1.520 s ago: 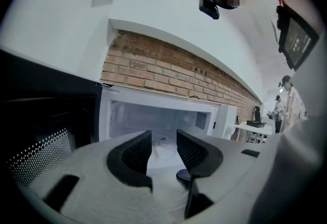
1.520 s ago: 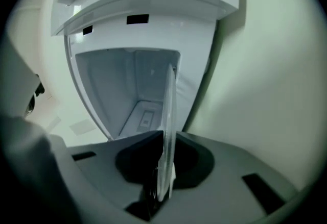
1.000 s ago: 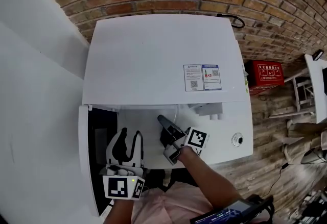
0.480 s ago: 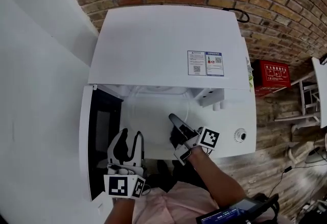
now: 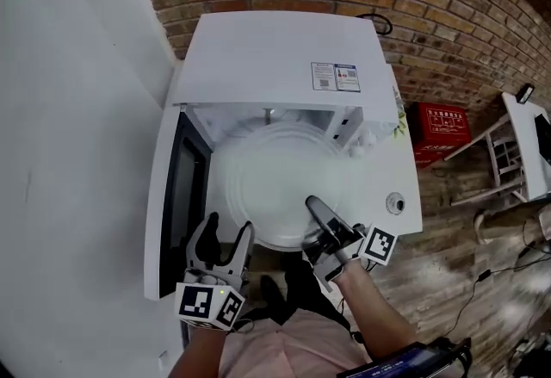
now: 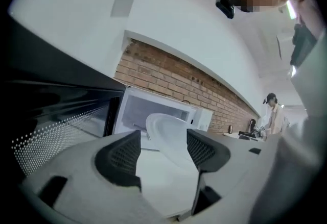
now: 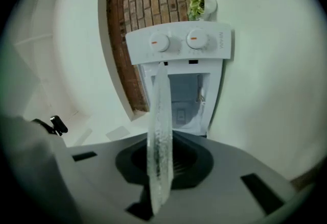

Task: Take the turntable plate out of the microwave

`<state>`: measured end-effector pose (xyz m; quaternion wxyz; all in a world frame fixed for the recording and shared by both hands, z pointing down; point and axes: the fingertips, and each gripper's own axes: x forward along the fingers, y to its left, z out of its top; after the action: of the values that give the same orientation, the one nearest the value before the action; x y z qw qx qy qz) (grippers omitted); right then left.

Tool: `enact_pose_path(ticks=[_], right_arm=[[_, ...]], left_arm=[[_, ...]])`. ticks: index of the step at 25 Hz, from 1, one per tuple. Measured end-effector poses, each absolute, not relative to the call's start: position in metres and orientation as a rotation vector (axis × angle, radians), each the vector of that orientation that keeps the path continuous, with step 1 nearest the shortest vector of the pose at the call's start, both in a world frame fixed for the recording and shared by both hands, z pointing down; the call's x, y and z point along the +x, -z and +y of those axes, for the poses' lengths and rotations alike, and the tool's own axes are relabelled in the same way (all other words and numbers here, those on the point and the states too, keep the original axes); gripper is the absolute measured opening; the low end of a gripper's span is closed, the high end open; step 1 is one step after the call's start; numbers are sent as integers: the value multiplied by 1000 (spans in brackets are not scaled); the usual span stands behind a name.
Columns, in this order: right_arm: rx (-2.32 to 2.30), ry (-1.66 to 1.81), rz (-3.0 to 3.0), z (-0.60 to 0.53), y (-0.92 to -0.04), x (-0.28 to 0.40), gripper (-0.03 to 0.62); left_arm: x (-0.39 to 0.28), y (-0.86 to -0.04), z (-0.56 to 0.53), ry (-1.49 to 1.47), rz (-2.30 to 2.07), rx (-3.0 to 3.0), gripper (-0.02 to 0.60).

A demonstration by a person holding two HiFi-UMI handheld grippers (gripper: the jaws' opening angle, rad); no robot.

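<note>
Hanging partly out of the microwave (image 5: 275, 58), turntable plate (image 5: 263, 178) extends ahead of the right gripper (image 5: 318, 211), which is clamped on its near rim. Left gripper (image 5: 227, 234) has just been opening, nothing between its jaws; plate rim sits just ahead-right of it.

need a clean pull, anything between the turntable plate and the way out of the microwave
Nothing visible does. The door is swung wide at the left, and the turntable plate, its near rim in the right tongs whose jaws just closed tighter, already juts from the microwave.
</note>
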<state>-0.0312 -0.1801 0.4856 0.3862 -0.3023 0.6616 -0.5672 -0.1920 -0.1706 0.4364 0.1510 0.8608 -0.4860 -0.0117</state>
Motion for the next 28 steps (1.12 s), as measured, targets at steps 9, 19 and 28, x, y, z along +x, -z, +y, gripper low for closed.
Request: enact_pose_path(ticks=[9,19,28], right_arm=[[-650,1360,1803,-138,-418,-45,29],[-693,1366,1916,-127,-424,-65,31],[-715,1356,1939,-131,-422,-62,31]], left_arm=[[-176,-397,-168,282,-1181,2475,337],[-177,-405,-164,288,-1140,2466,224],[-175,-404,-168,294,-1131,2456,218]])
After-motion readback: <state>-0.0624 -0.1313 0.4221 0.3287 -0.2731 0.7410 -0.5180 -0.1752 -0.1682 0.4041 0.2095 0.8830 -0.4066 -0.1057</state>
